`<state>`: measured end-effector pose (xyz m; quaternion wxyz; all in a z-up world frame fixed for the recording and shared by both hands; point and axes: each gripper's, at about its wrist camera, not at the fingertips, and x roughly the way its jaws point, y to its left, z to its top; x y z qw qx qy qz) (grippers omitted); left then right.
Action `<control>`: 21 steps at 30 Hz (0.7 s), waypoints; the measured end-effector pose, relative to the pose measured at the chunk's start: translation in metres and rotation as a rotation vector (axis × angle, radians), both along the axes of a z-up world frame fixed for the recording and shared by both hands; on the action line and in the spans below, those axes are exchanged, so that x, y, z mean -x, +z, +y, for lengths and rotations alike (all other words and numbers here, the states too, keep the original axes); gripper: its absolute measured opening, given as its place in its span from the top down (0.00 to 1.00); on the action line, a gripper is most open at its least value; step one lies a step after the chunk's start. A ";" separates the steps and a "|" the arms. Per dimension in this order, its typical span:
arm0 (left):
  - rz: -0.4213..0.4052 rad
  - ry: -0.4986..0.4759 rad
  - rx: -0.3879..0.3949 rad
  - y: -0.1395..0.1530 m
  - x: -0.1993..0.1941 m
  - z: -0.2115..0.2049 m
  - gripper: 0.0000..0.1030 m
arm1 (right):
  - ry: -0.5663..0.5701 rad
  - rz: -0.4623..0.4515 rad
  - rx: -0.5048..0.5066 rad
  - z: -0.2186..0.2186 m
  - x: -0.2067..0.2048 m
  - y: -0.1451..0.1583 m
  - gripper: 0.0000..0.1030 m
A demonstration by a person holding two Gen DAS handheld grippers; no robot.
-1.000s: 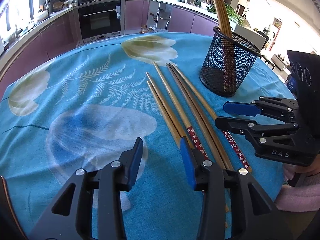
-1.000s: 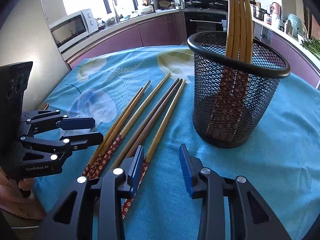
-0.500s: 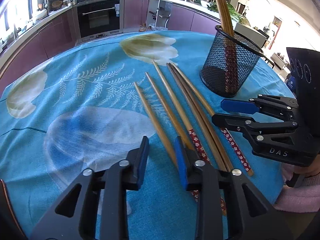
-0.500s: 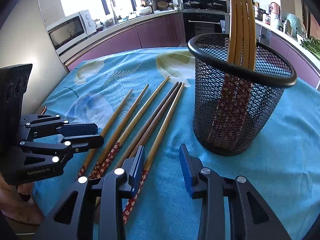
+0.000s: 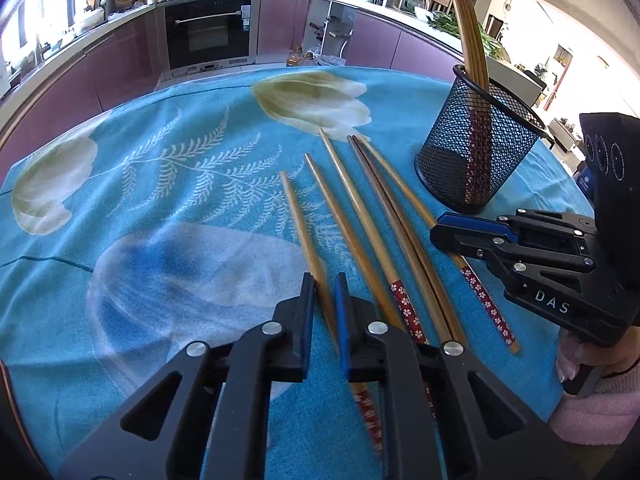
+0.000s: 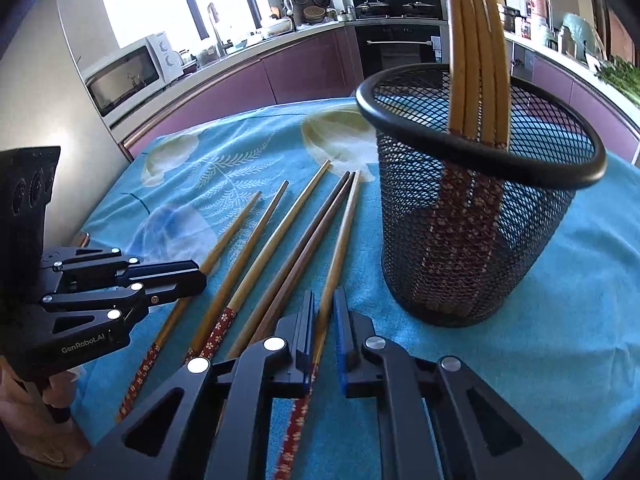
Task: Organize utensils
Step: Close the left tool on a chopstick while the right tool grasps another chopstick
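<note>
Farthest from the mesh cup (image 5: 478, 160), the left gripper (image 5: 322, 296) has just clamped onto the outermost chopstick (image 5: 298, 220); nearest the cup, the right gripper (image 6: 323, 312) has just clenched another chopstick (image 6: 340, 248). Both now look ready to lift toward the cup.

Black two-finger grippers, blue pads

Left gripper (image 5: 322, 316) and right gripper (image 6: 323, 326) carry silver screws behind the fingers; white "DAS", "GenRobot.AI" lettering; pink sleeve (image 5: 596, 412).

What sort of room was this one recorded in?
A home kitchen, most likely. A built-in oven sits in purple cabinets, a microwave stands on the counter, and pans hang by the window. The work happens at a table with a blue floral cloth.
</note>
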<state>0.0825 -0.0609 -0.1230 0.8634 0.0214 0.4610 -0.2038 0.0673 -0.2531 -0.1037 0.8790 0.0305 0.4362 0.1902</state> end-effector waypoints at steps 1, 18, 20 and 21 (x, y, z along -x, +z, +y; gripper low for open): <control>0.001 0.004 0.006 0.000 0.000 0.001 0.92 | -0.008 0.002 -0.012 -0.002 0.000 0.000 0.93; 0.003 -0.061 0.027 0.003 0.011 -0.003 0.92 | 0.095 0.011 -0.006 0.012 0.011 0.005 0.94; 0.010 -0.067 0.023 0.001 0.010 -0.004 0.92 | 0.094 0.021 0.006 0.014 0.010 0.002 0.92; 0.015 -0.068 0.017 0.000 0.009 -0.004 0.92 | 0.095 0.021 0.010 0.015 0.010 0.001 0.92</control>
